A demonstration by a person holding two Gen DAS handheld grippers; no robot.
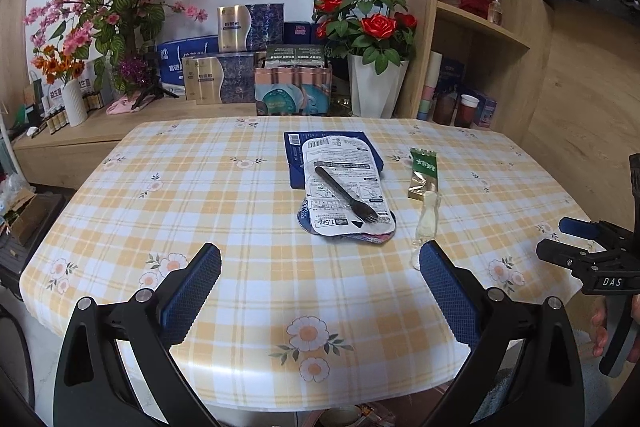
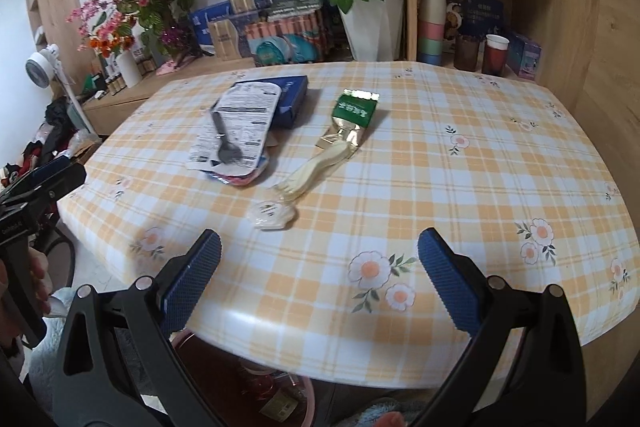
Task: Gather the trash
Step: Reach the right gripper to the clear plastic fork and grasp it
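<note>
Yellow-and-white checked oilcloth with printed daisies covers the table (image 1: 248,211), and every piece of trash lies on it around one landmark, the white printed film lid (image 1: 344,187). That lid lies near the middle of the table, its far end overlapping a flat dark blue box (image 1: 294,163) and its near end covering a crumpled blue-and-red wrapper (image 1: 380,237) whose edge peeks out from under it. A black plastic fork (image 1: 346,193) rests diagonally on top of the lid, tines toward the near edge. To the right of the lid, apart from it, lies a green-and-gold sachet (image 1: 422,173), and just nearer than the sachet, touching its gold end, lies a clear plastic spoon-shaped piece (image 1: 426,223) stretching toward the near table edge; in the right wrist view it (image 2: 316,167) ends in a clear round lid-like bit. The left gripper (image 1: 320,291) hovers over the near edge of the table, on the near side of the lid, its blue-padded fingers spread wide with nothing between them. The right gripper (image 2: 320,279) hovers over the near edge too, to the right of the lid, its fingers equally wide apart and holding nothing. Beyond the lid, past the far table edge, a white vase of red roses (image 1: 374,87) stands among stacked boxes.
</note>
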